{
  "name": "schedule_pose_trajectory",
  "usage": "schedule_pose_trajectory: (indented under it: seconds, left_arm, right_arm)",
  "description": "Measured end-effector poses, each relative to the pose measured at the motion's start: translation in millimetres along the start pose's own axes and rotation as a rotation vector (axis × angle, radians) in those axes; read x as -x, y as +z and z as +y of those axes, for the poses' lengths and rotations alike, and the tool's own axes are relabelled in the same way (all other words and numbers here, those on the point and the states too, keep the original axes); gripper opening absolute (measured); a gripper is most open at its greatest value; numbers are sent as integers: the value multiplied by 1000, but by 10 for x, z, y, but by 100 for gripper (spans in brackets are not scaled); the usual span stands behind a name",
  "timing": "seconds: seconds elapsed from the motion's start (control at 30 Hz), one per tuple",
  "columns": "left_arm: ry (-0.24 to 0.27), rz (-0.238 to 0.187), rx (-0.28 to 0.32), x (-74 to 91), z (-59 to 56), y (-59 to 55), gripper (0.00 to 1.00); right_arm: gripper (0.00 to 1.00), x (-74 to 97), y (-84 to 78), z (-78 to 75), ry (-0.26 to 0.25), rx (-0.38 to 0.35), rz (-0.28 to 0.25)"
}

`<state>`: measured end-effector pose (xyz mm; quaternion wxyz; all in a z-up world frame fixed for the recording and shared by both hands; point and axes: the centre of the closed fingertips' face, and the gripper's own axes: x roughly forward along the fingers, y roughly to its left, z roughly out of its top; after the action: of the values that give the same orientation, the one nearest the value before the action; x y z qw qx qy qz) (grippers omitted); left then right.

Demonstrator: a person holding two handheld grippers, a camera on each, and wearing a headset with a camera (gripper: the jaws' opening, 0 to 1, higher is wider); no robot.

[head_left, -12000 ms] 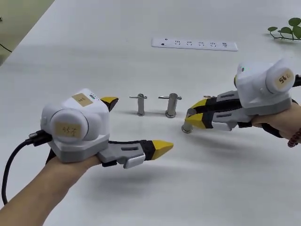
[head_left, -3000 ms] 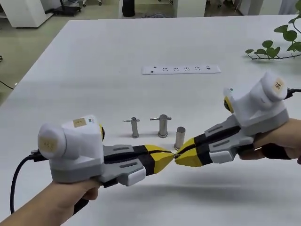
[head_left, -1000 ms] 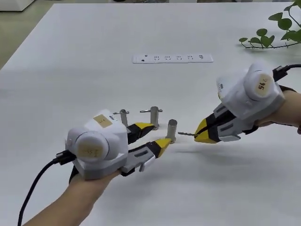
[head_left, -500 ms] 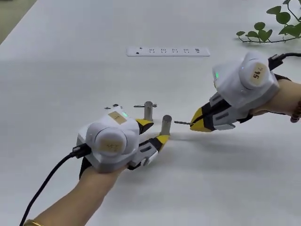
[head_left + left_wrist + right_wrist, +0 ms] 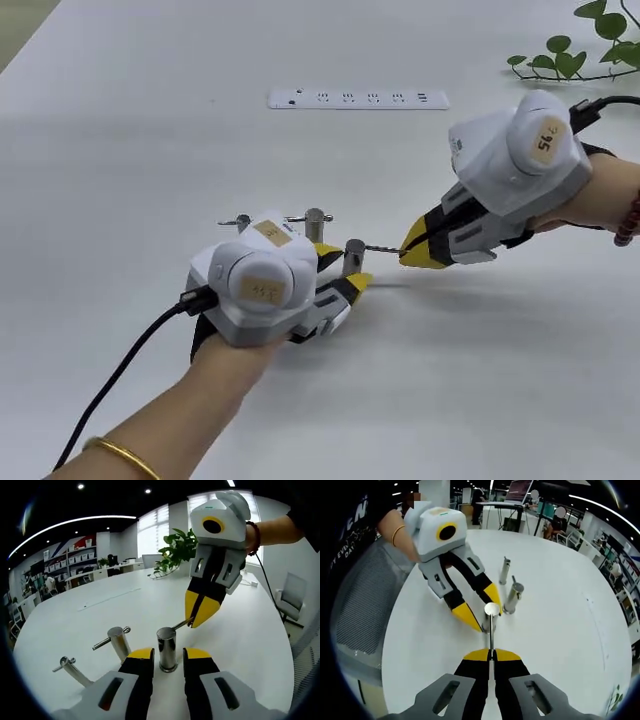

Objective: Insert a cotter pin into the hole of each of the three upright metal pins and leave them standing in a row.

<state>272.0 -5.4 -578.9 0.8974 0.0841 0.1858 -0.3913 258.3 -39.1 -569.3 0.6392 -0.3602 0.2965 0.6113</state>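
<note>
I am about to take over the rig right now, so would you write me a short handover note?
Left gripper: open, jaws either side of the end metal pin, which stands upright on the table.
Right gripper: shut on the last cotter pin, its tip at that pin's top; whether it has entered the hole is unclear.
Done: the middle metal pin and the far metal pin each carry a cotter pin.
Left: push this one through, release, and leave all three standing in a row.
</note>
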Motion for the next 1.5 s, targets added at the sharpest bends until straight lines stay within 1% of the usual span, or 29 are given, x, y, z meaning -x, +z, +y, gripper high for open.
schedule_pose_trajectory:
  seconds: [0.3, 0.6, 0.77, 0.87, 0.97, 1.3, 1.4, 1.5]
  left_arm:
    - [5, 13, 14, -52, 4, -34, 17]
    - [13, 24, 18, -56, 23, -57, 11]
    - [12, 25, 26, -62, 21, -66, 10]
    - [6, 26, 22, -66, 21, -68, 10]
    - [-4, 27, 31, -65, 25, -69, 10]
    - [-28, 25, 17, -62, 13, -69, 10]
    - [-33, 24, 17, -65, 11, -68, 10]
    - [-39, 23, 19, -70, 15, -66, 10]
  right_arm:
    - [0, -10, -9, -15, 5, 20, 7]
    - [0, -5, -45, -22, 2, 24, 20]
    - [0, -23, -67, -33, -2, 18, 25]
    - [0, -42, -58, -34, 1, 23, 26]
    - [0, -52, -57, -40, 2, 37, 34]
    - [0, -41, -56, -35, 9, 52, 38]
    - [0, -46, -28, -26, 12, 46, 25]
    - [0, -59, -10, -36, 9, 49, 23]
